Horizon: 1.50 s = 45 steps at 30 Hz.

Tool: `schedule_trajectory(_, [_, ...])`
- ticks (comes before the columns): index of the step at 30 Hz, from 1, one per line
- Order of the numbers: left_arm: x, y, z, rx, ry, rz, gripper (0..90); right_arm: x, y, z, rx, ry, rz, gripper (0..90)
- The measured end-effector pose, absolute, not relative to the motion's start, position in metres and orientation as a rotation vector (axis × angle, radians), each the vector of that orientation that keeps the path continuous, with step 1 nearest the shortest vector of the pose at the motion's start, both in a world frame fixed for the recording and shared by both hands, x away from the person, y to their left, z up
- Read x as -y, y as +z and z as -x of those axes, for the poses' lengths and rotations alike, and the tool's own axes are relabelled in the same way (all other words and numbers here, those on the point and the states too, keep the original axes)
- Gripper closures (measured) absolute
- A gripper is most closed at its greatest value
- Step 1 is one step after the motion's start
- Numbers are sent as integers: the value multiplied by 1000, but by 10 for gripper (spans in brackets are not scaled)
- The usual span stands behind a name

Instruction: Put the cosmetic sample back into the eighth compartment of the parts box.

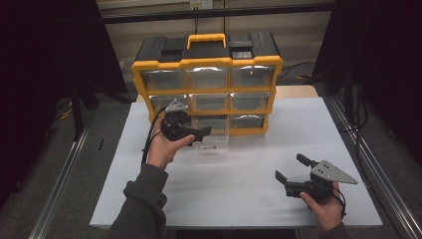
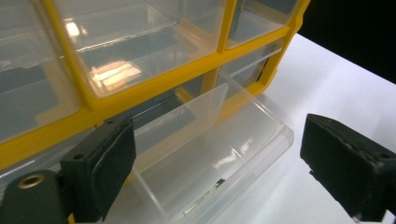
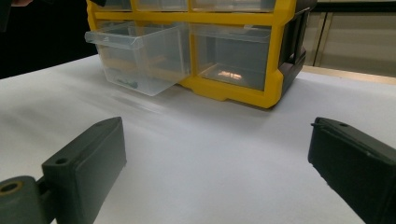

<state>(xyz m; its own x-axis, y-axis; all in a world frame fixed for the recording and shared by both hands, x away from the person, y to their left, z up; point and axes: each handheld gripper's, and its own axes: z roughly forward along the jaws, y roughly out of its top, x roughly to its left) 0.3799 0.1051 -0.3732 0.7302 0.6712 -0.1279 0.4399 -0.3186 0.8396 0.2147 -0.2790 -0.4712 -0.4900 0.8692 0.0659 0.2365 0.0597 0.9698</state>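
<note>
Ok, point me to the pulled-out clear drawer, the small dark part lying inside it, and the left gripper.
pulled-out clear drawer [image 2: 261, 122]: left gripper view, its front wall.
small dark part [image 3: 129, 83]: right gripper view, on the piece at the drawer's floor.
left gripper [image 1: 205, 132]: high view, between its fingertips.

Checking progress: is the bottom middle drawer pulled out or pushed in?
Pulled out: the clear drawer juts forward from the yellow organizer, past its neighbours.

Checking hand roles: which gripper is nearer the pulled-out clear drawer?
Left. The left gripper hovers open just over the clear drawer; the right gripper sits open far off, near the table's front.
</note>
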Motion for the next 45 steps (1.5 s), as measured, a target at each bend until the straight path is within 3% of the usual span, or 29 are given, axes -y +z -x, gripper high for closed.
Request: schedule_trajectory(45, [-194, -416, -331, -870, 375, -1755, 31, 279, -471, -213, -1784, 1459, -1107, 35])
